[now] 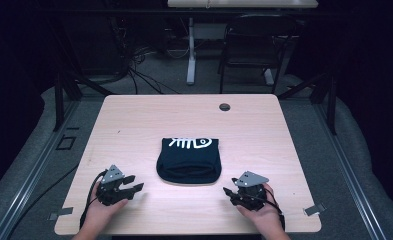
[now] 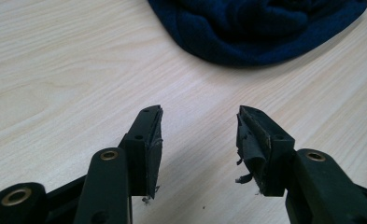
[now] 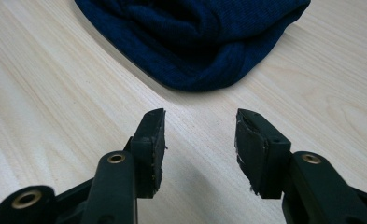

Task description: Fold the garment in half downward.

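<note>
At the middle of the bench (image 1: pixel 134 125), a pale wood-grain top with rounded corners, lies a folded dark navy garment (image 1: pixel 189 160); white fish-bone print shows along its 12 o'clock edge, and the rounded, bulging fold faces 6 o'clock, toward the person. Small round grommet hole (image 1: pixel 224 106) near the bench's 12 o'clock edge, well apart from the cloth.

Garment: soft ribbed knit, thick, slack; folds bunch into rolls along the near edge. Lies flat, touched by nothing.

Left gripper (image 1: pixel 129 186) rests low at about 8 o'clock of the garment, near it but apart. Jaws spread, nothing between them; bare bench shows in the gap. Black hard plastic with brass-coloured pivots; the rubber pads (image 2: pixel 249 140) are frayed and peeling at the edges.

Right gripper (image 1: pixel 230 194) sits at about 4 o'clock of the garment, likewise apart. Jaws spread wide, empty, pointing at the rounded fold.

Judgement: this is the approach step, both tools set either side of the near fold, no grasp yet made. Next move likely calls for each to advance to its corner of the near edge, slide one jaw under the knit, and pinch through the full thickness; slack cloth may bunch or slip if only the top layer is caught.
</note>
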